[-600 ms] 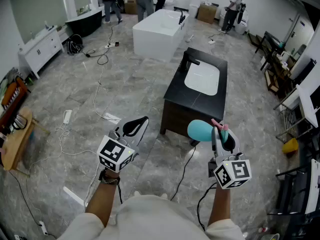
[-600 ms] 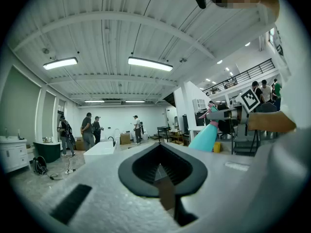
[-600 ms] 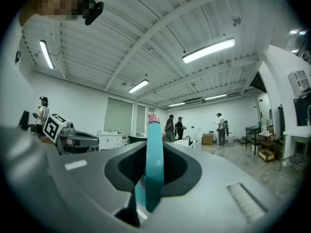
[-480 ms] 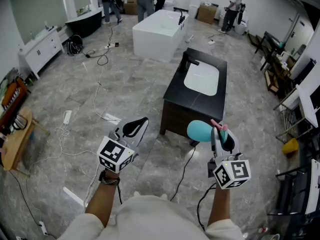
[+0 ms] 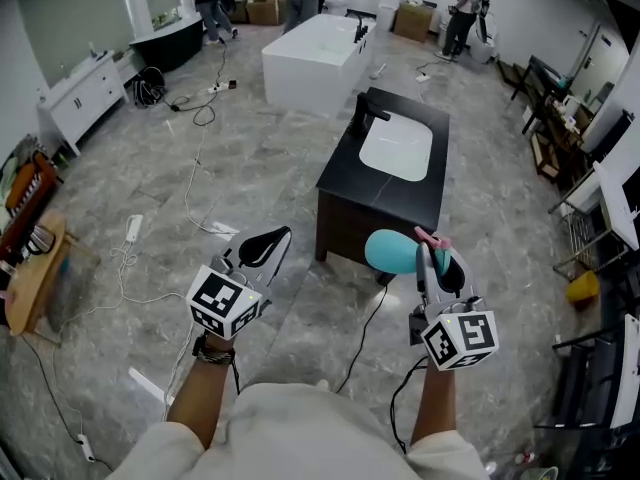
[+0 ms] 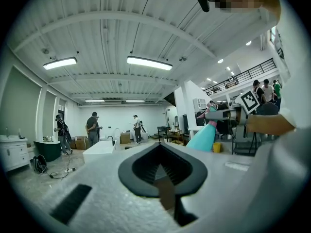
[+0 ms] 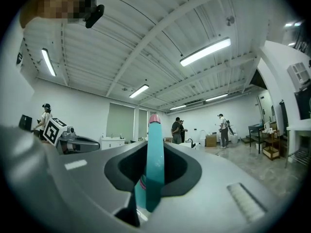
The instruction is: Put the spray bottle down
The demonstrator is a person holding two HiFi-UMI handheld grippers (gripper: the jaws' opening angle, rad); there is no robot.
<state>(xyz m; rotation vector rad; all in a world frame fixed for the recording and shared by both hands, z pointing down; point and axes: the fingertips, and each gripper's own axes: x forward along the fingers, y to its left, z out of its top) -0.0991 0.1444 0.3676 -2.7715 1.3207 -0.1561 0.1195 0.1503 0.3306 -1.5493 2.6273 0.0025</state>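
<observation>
Spray bottle [image 5: 388, 252] off the ground, clamped in the right claw [image 5: 438, 266]. From the head view its teal body sticks out sideways toward the left claw [image 5: 262, 249], with a pink part at the jaws. In the right gripper view a narrow teal piece with a pink tip [image 7: 154, 159] stands between the two jaws, which are closed against it. The bottle hangs over the grey floor [image 5: 250, 178], just in front of the near end of a black tabletop [image 5: 345, 178] with a white sink [image 5: 397, 146] and a dark faucet [image 5: 364, 115]. The bottle does not touch the tabletop.

Left claw held level beside it, jaws brought together, nothing between them. White bathtub [image 5: 312, 56] beyond the tabletop. Cables [image 5: 195, 183] trail across the floor.
</observation>
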